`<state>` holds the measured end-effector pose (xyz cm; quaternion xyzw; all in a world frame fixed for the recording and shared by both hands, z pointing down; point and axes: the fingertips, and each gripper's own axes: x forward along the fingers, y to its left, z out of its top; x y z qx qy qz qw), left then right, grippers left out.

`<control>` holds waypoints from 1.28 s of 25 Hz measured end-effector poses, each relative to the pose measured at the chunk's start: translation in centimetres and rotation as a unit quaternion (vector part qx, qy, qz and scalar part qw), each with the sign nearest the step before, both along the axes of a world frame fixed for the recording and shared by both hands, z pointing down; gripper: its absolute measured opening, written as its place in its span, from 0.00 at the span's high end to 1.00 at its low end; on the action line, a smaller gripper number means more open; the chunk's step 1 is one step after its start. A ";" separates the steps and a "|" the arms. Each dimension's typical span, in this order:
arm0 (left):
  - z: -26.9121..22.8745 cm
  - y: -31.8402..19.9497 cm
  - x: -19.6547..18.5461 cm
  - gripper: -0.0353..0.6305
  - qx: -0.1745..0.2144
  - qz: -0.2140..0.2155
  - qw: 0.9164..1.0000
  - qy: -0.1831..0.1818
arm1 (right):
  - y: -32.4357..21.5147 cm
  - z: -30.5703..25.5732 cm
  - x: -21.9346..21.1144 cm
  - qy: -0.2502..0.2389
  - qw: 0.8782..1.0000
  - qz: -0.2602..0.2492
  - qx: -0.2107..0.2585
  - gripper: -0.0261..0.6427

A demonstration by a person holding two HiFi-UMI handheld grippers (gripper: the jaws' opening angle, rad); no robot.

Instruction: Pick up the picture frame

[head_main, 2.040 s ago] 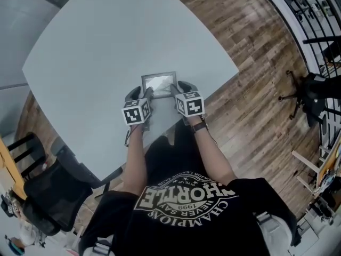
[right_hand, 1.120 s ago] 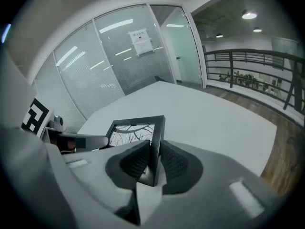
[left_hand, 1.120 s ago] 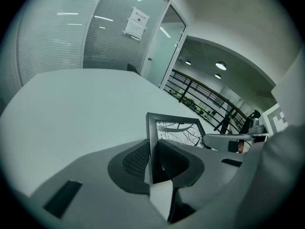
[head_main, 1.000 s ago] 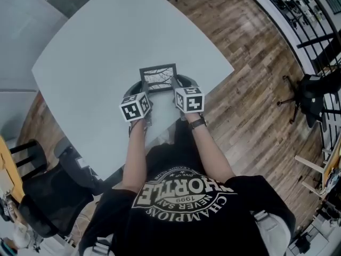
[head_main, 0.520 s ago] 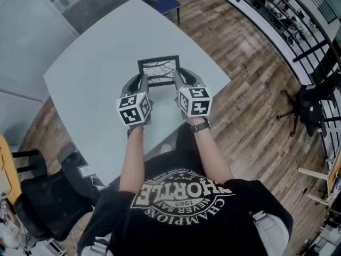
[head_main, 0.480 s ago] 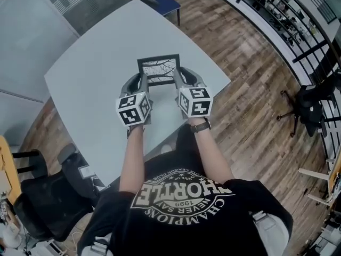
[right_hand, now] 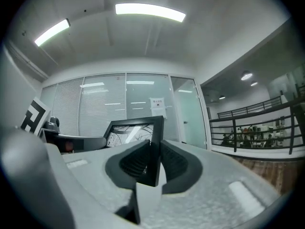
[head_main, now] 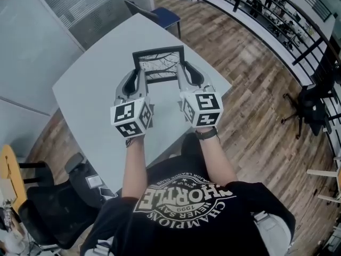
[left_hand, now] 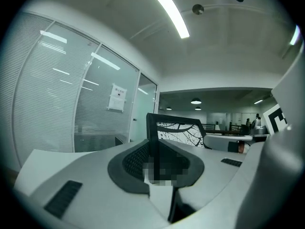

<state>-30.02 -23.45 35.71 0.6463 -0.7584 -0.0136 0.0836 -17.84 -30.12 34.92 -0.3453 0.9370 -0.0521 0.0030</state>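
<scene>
A black picture frame with a branch print hangs in the air, well above the grey table. My left gripper is shut on its left side bar, and my right gripper is shut on its right side bar. In the left gripper view the frame stands upright between the dark pads. In the right gripper view the frame's edge is pinched between the pads, with the print to the left. Both grippers point about level.
A blue chair stands at the table's far corner and a black office chair at the near left. Glass partition walls run along the left. A railing borders the wooden floor on the right.
Both grippers have risen together with the frame, lifting it off the table. The frame has tipped from lying flat toward upright. The jaws have kept their hold.
</scene>
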 end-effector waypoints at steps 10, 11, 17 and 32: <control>-5.4 2.5 1.9 0.85 0.063 0.006 0.998 -0.025 | 2.6 -5.7 2.1 -0.032 0.998 0.006 0.059 0.86; -5.8 2.6 2.0 0.85 0.068 0.006 0.997 -0.026 | 2.7 -6.1 2.2 -0.034 0.997 0.006 0.064 0.86; -8.1 3.7 2.5 0.85 0.091 0.002 0.995 -0.034 | 3.9 -8.5 2.8 -0.045 0.995 0.000 0.088 0.86; -9.1 4.9 3.1 0.85 0.099 -0.001 0.994 -0.041 | 4.8 -9.3 3.3 -0.046 0.995 -0.006 0.091 0.86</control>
